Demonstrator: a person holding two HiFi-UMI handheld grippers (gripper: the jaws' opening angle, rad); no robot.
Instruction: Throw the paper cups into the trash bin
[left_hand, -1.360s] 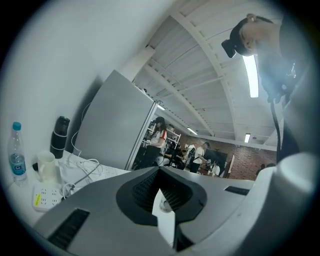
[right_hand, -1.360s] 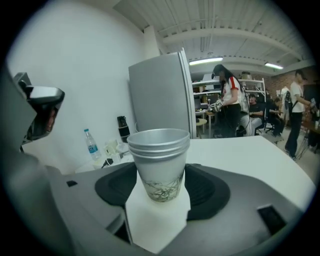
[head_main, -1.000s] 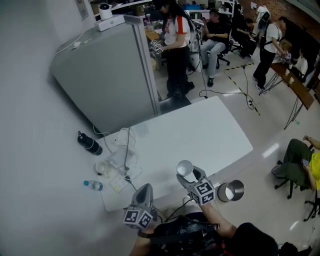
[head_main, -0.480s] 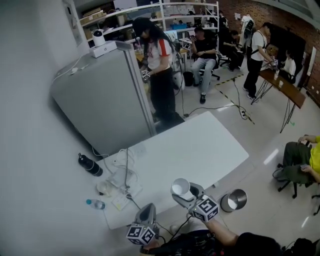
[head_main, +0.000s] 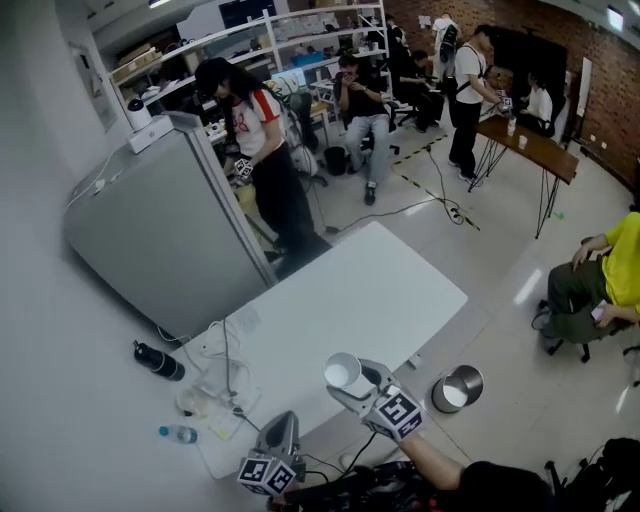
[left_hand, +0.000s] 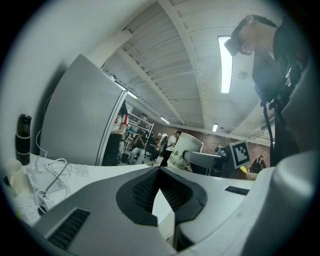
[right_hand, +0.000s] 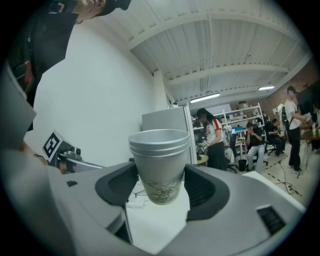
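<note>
A stack of white paper cups (head_main: 343, 374) with a green print stands upright between the jaws of my right gripper (head_main: 348, 381), which is shut on it above the near edge of the white table (head_main: 380, 280). In the right gripper view the cups (right_hand: 160, 165) fill the gap of the right gripper (right_hand: 160, 188), and both pads press their sides. The round metal trash bin (head_main: 457, 388) stands on the floor to the right of that gripper. My left gripper (head_main: 283, 432) hangs low at the near left, shut and empty. From the left gripper (left_hand: 160, 186) the cups (left_hand: 186, 149) show ahead.
On the table's left end lie white cables (head_main: 225, 370), a dark bottle (head_main: 158, 361), a small water bottle (head_main: 180, 434) and a plastic cup (head_main: 192, 402). A grey cabinet (head_main: 170, 230) stands behind the table. A person (head_main: 265, 170) stands beyond it, and another sits at the right (head_main: 600, 280).
The head view has tilted up and shows more of the room. My right gripper with the cups has drifted toward the table's near edge. The left gripper has kept its place.
</note>
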